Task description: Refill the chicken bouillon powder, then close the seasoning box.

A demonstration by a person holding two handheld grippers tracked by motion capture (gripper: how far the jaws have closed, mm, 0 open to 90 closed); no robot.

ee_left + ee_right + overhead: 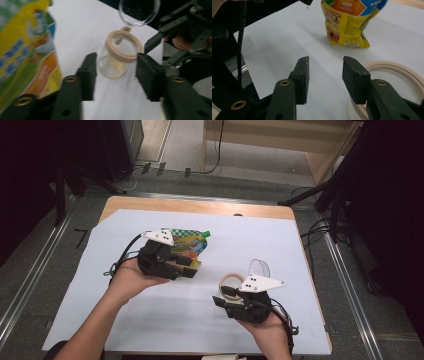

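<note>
White sheet (pixel 150 320) covers a wooden table (pixel 200 206); grey floor and cables beyond, upper part of the high view.

Left forearm enters from the lower left of the high view, angled up and right, palm wrapped under the left gripper (pixel 192 266) at frame centre-left. Its jaws point right, just beside the lower edge of a yellow-green snack pouch (pixel 190 242) lying on the sheet. In the left gripper view the jaws stand apart with nothing between the pads; pouch at left edge, jar ahead.

Right hand (pixel 270 330) comes in from the bottom right, gripper tilted up-left. Right gripper (pixel 218 301) jaws spread, empty, close to the clear jar (pixel 231 285) with beige rim, its round transparent lid (pixel 259 268) hinged open behind it. Right gripper view: jar rim at lower right, just beside the right jaw; contact cannot be told
</note>
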